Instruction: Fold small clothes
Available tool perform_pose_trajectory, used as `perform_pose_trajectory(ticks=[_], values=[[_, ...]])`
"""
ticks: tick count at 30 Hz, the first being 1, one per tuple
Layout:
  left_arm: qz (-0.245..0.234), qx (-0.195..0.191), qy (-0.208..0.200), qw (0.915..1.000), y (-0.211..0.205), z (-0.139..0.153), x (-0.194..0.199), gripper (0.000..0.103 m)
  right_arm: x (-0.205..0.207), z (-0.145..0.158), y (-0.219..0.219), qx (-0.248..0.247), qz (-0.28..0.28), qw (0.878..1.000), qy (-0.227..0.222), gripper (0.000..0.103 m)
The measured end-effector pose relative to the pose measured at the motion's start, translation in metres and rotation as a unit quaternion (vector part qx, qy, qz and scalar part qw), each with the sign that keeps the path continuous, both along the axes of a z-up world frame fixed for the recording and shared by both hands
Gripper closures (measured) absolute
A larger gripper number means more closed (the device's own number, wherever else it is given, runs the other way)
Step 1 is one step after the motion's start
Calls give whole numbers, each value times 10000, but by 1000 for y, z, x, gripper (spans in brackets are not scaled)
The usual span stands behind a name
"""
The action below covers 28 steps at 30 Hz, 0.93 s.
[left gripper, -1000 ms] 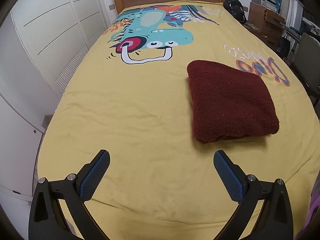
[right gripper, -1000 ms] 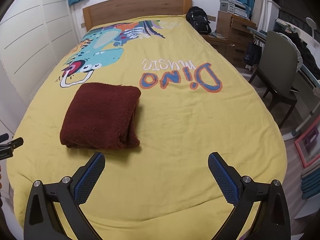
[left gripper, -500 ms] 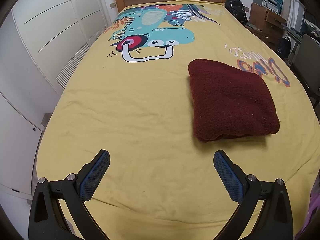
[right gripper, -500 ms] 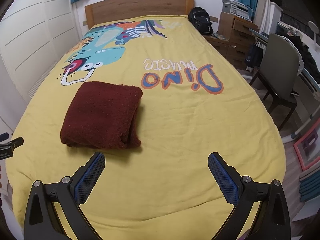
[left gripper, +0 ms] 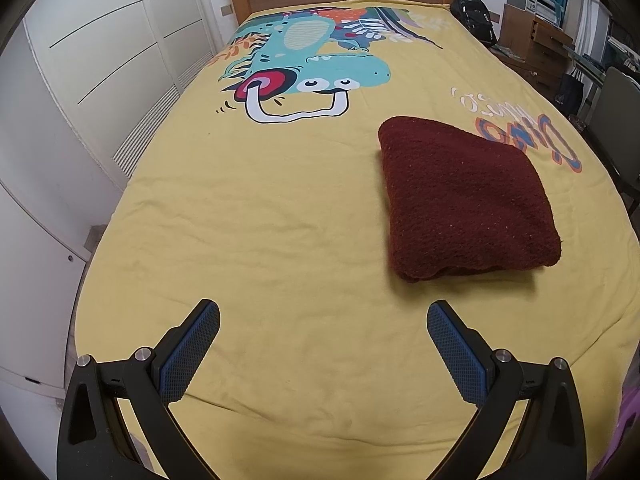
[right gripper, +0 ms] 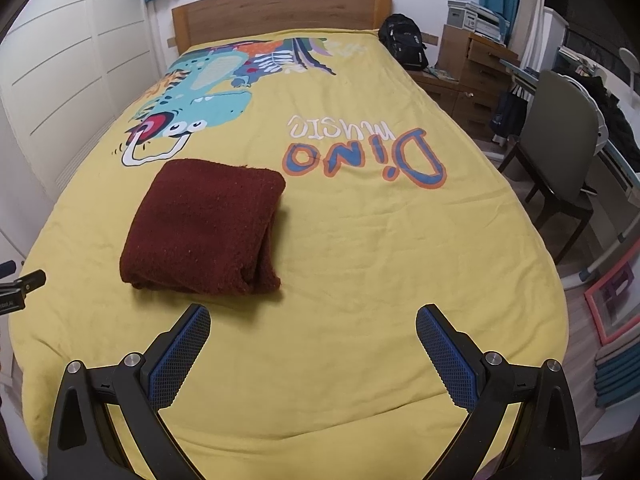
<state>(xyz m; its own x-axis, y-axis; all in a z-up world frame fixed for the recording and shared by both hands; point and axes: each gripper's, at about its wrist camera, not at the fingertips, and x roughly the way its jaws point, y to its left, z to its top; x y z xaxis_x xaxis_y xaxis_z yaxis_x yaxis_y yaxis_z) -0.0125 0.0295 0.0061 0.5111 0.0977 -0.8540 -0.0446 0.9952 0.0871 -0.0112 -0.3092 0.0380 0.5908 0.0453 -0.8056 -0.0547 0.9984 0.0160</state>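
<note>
The left claw point(left gripper: 323, 318) stands wide, its blue-padded fingers point(left gripper: 191, 350) spread over bare yellow bedcover point(left gripper: 256, 240) and holding nothing. Ahead of it and off to its right lies the folded dark red garment point(left gripper: 466, 200), flat on the cover and well clear of both fingertips. The right claw point(right gripper: 313, 322) is just as wide and just as empty; from it the same garment point(right gripper: 206, 232) sits just ahead and to its left, near the left fingertip but apart from it.

The garment is a thick, roughly rectangular bundle. Its long axis runs away from the claws toward the wooden headboard point(right gripper: 280, 10), tilted slightly. One long side shows stacked layers, facing the right claw's side; the near short end shows loose edges. What kind of clothing it is cannot be told, since the folds hide any sleeves or neck.

Beyond it the cover carries a dinosaur print point(right gripper: 192, 96) and upside-down lettering point(right gripper: 364, 152). At the left edge of the right view, a small part of the other claw's frame pokes in, cut off. The claws' rear frames are cropped by the bottom edges.
</note>
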Motion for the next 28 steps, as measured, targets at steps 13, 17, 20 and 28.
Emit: perform_pose_trajectory(ticks=[13, 17, 20, 28], values=[[10, -4, 20, 10000, 2, -1, -2, 1, -1, -3, -3, -27, -5, 10000, 47, 0], [2, 0, 26, 10000, 1, -1, -3, 1, -1, -5, -2, -33, 6, 10000, 88, 0], [-22, 5, 31, 10000, 1, -1, -4, 1, 0, -6, -3, -36, 10, 9999, 123, 0], [-85, 24, 48, 10000, -1, -2, -2, 1, -1, -8, -6, -27, -8, 9999, 157, 0]])
